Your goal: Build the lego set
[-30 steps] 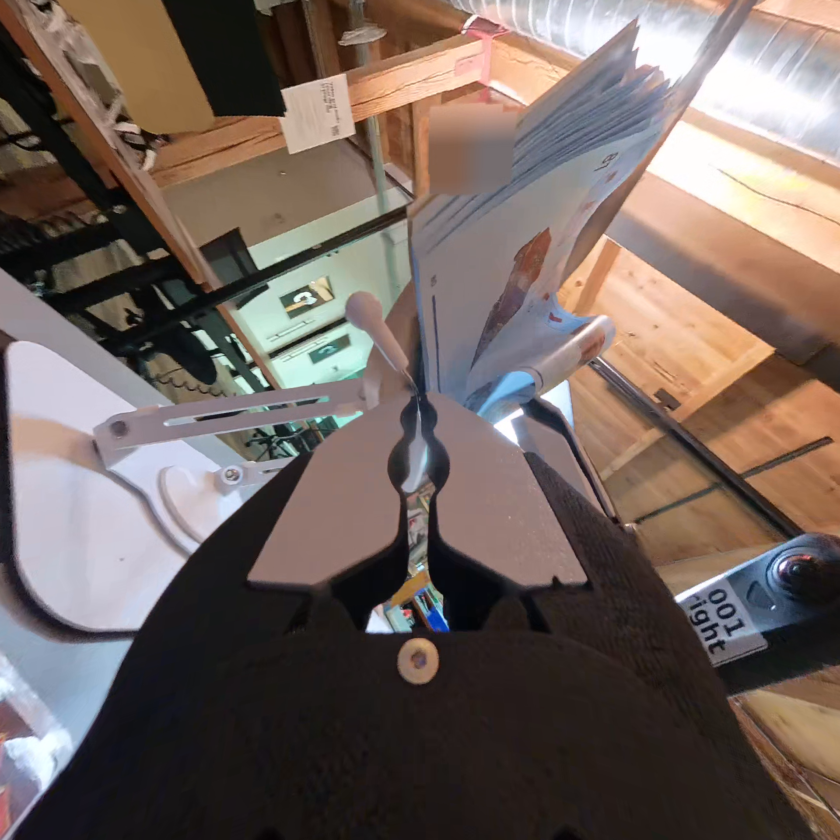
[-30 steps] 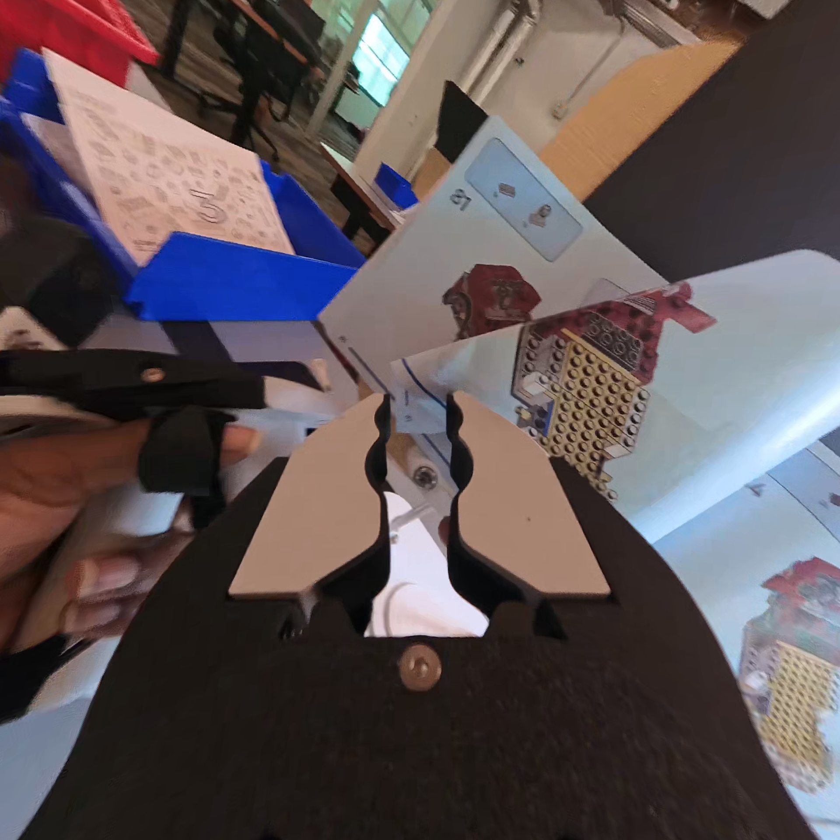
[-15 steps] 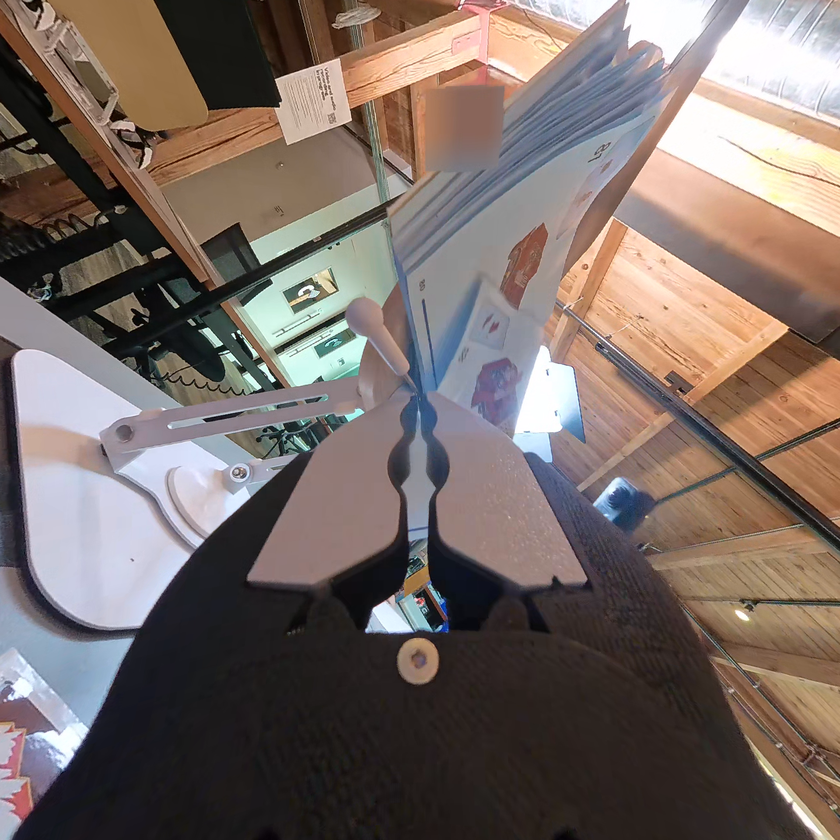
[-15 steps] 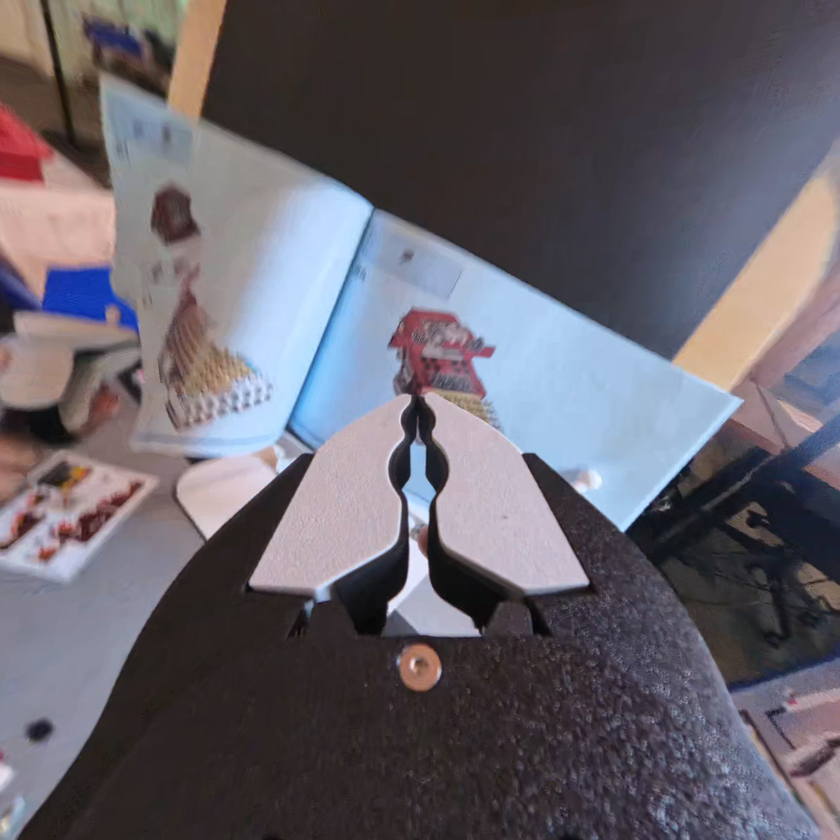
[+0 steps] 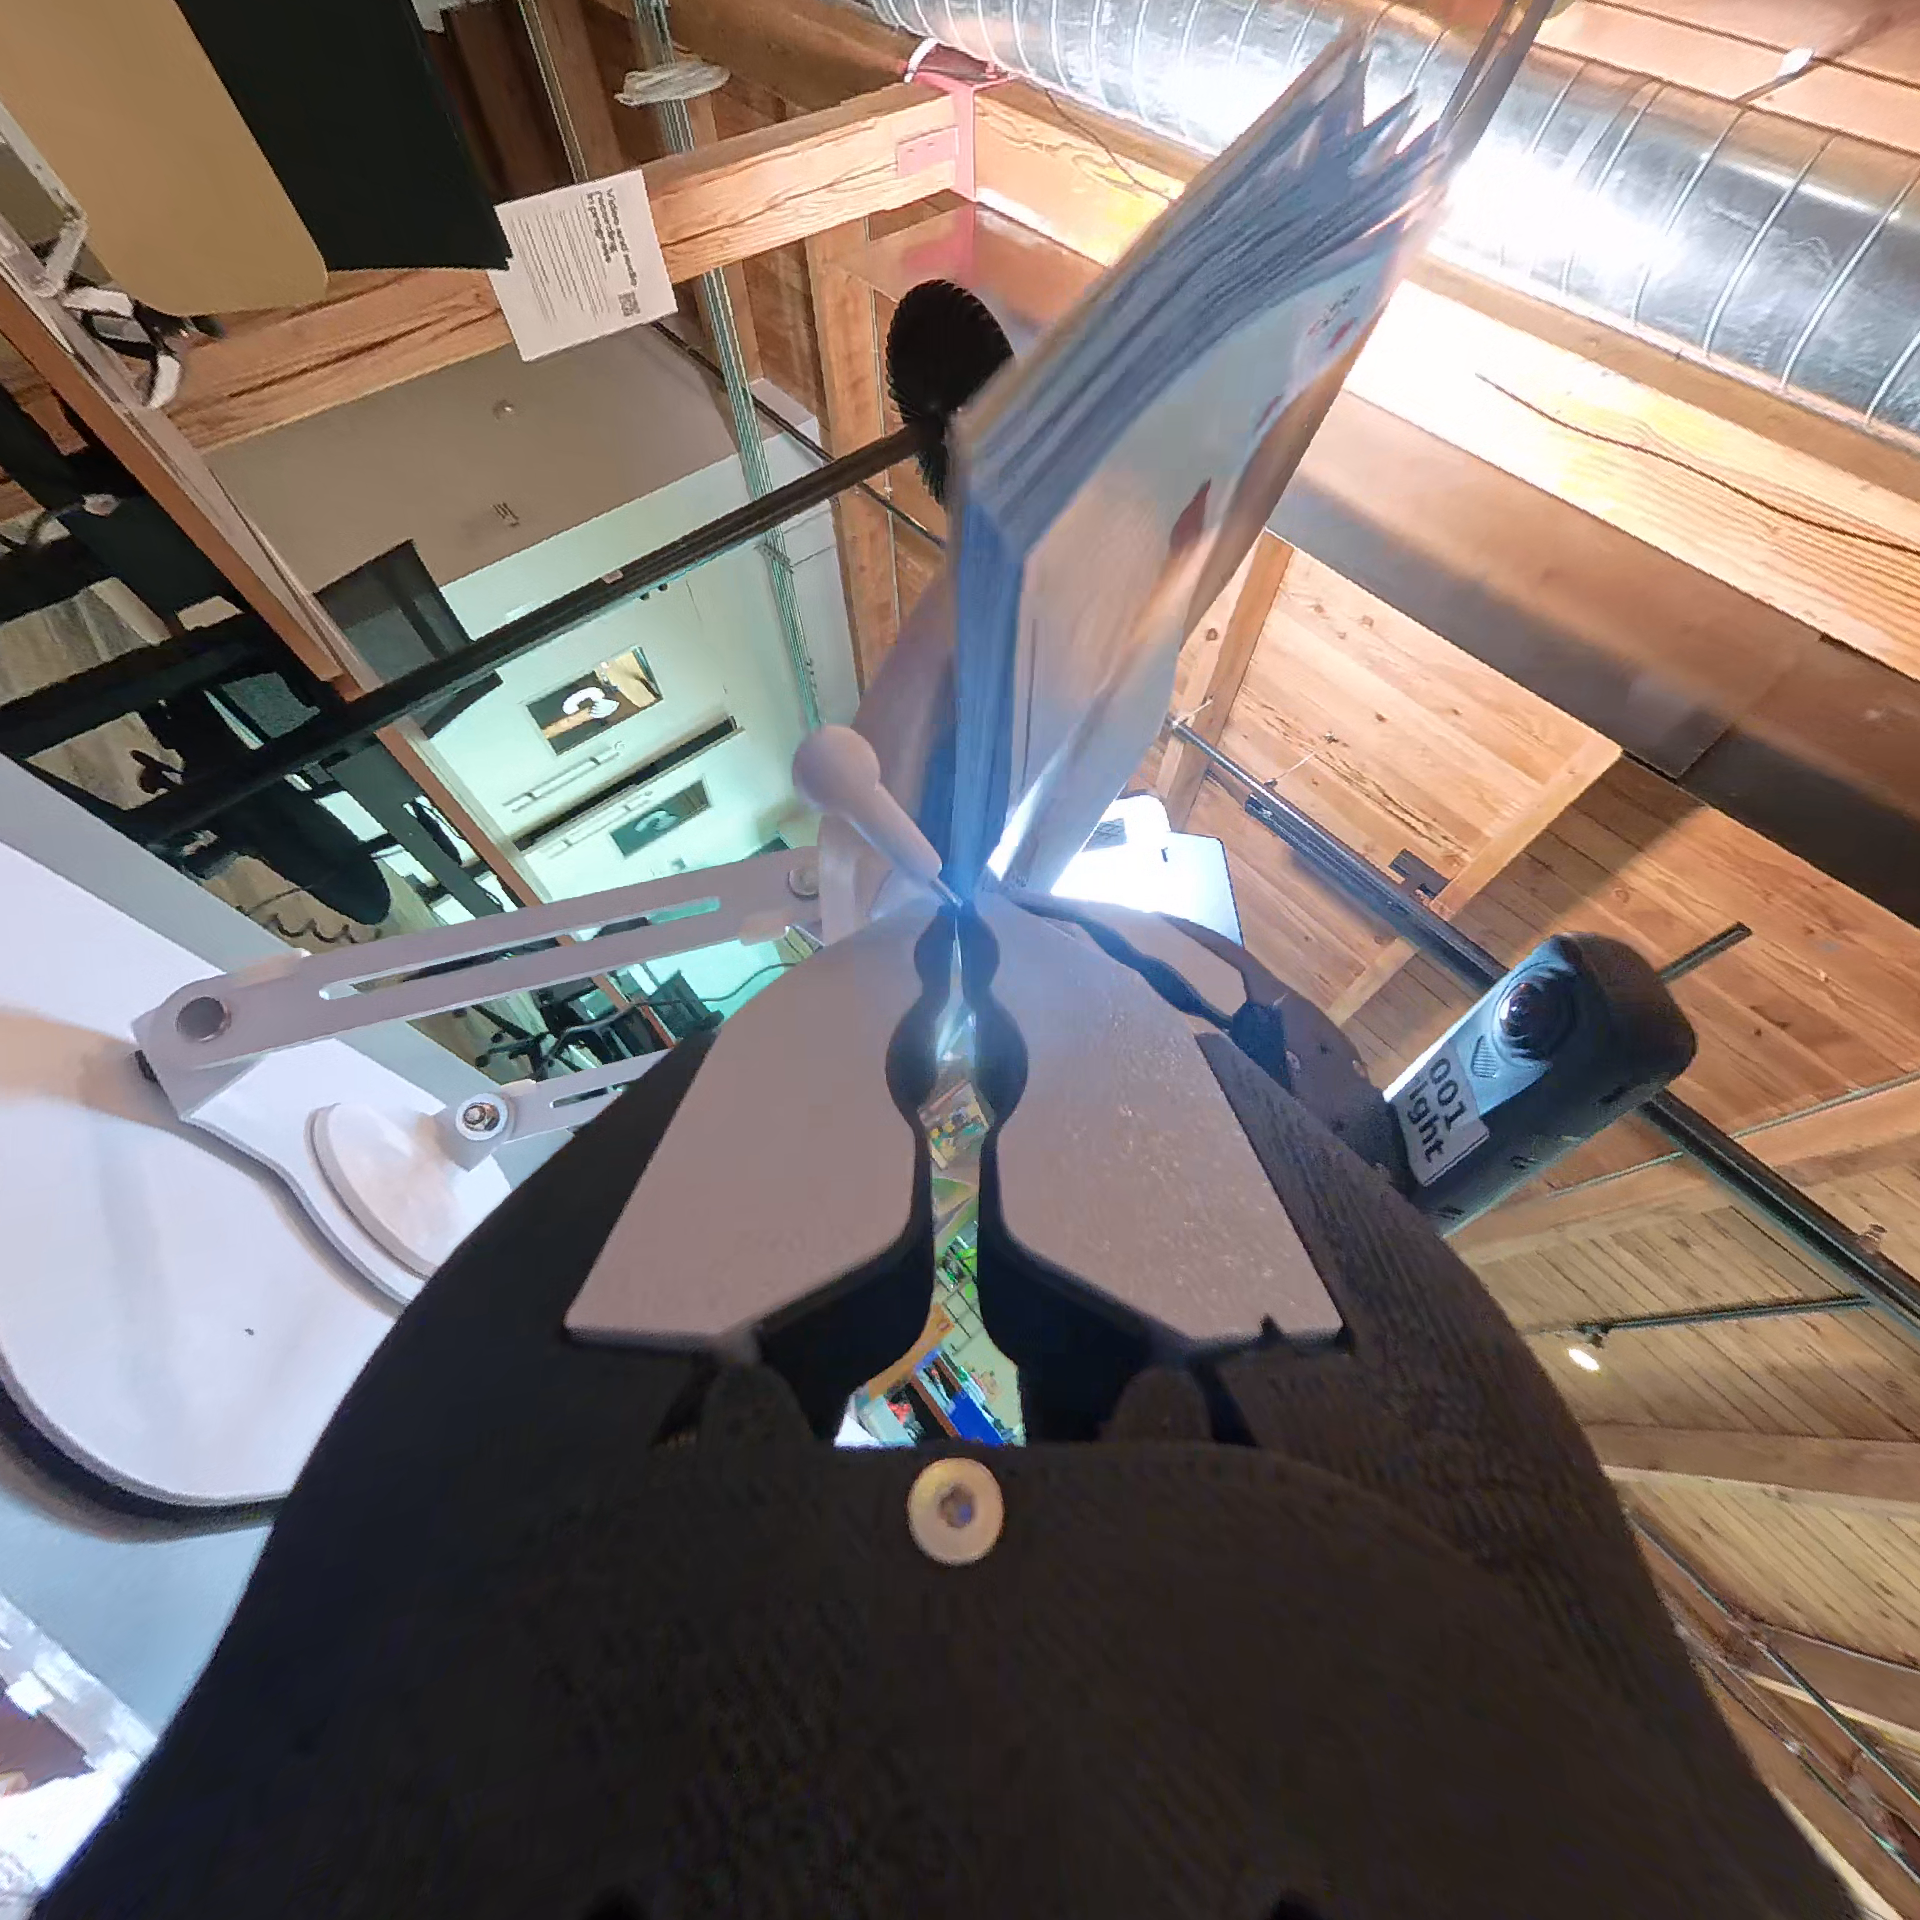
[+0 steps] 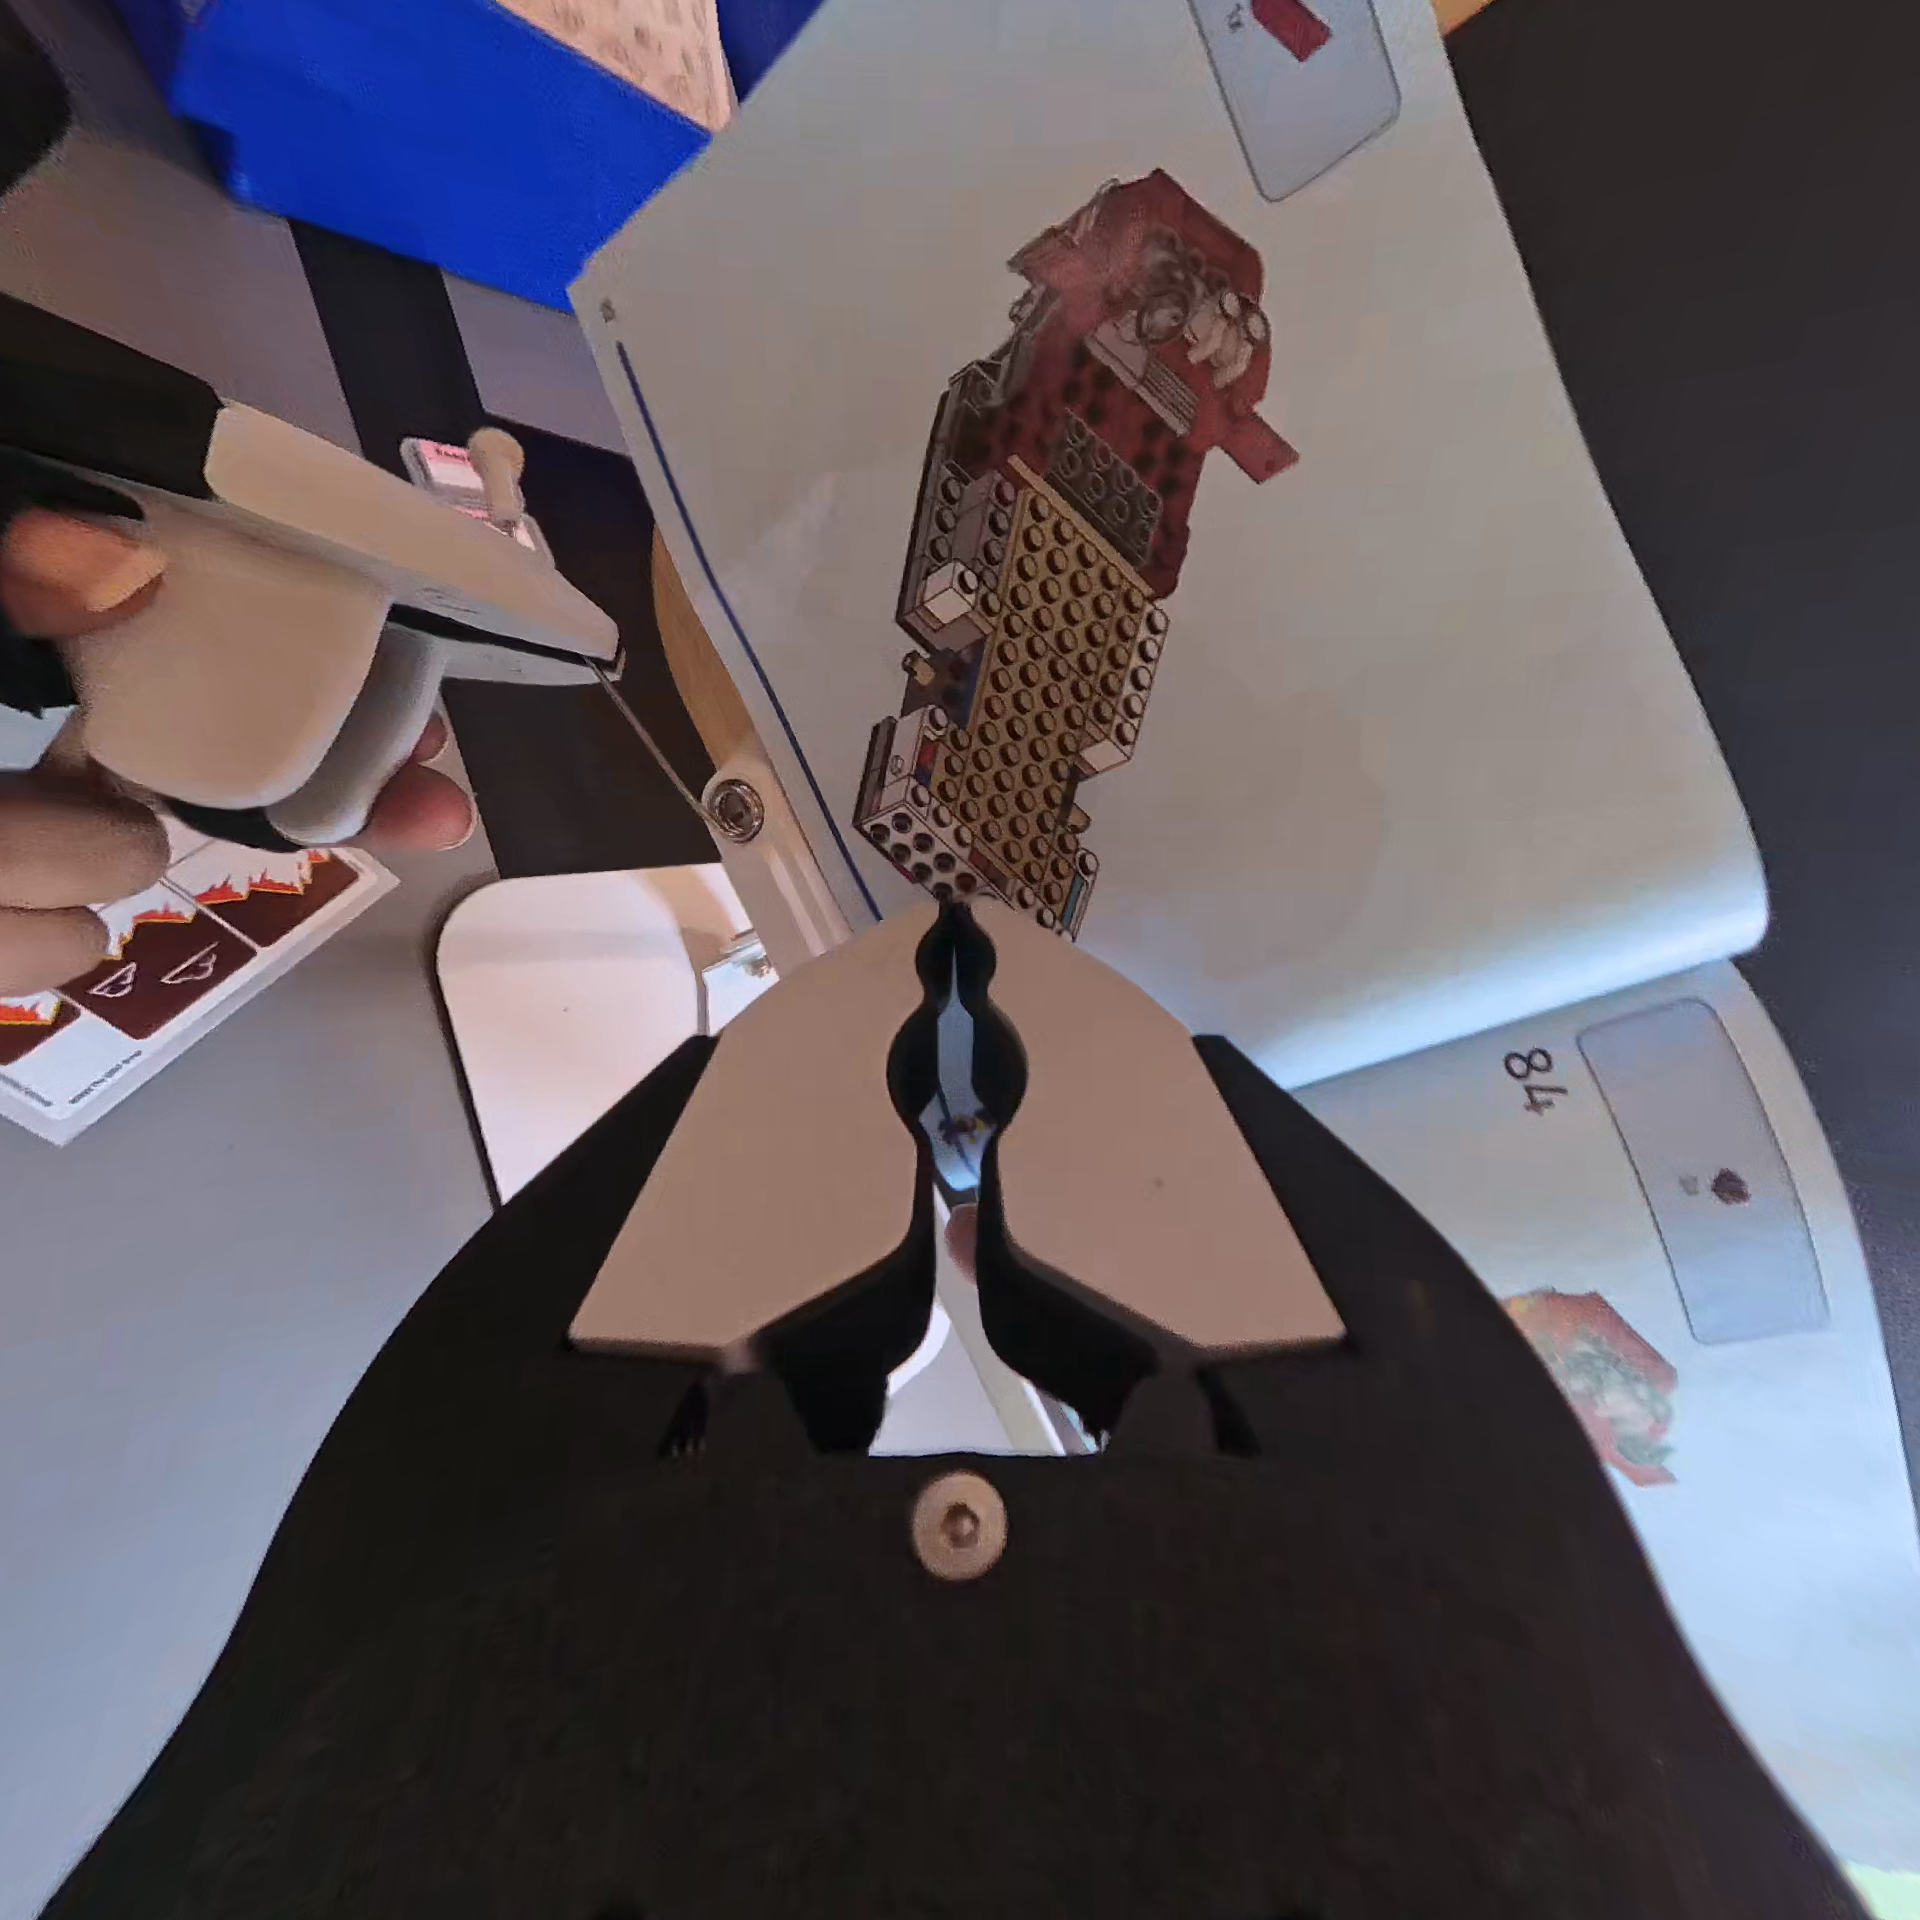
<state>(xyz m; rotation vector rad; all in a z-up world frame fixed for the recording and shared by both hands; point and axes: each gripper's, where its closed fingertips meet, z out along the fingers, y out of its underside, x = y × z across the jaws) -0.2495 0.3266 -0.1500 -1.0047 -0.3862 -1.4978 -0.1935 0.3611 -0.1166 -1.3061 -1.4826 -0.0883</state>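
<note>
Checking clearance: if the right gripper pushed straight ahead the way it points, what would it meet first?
Probably the pale-blue instruction booklet page printed with a brick model: the right gripper is closed on its lower edge, so it touches already.

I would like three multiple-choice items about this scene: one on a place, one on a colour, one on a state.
1. Where does the sticker sheet lie?
A) on the grey table
B) on a chair
C) on the floor

2. What colour is the bin?
A) green
B) blue
C) yellow

3. How is the right gripper?
A) wide open
B) out of view
C) shut

Answers:
1 A: it lies flat on the table, left of the white stand.
2 B: its wall is plain blue.
3 C: its tips meet at the lower edge of a page.
</note>
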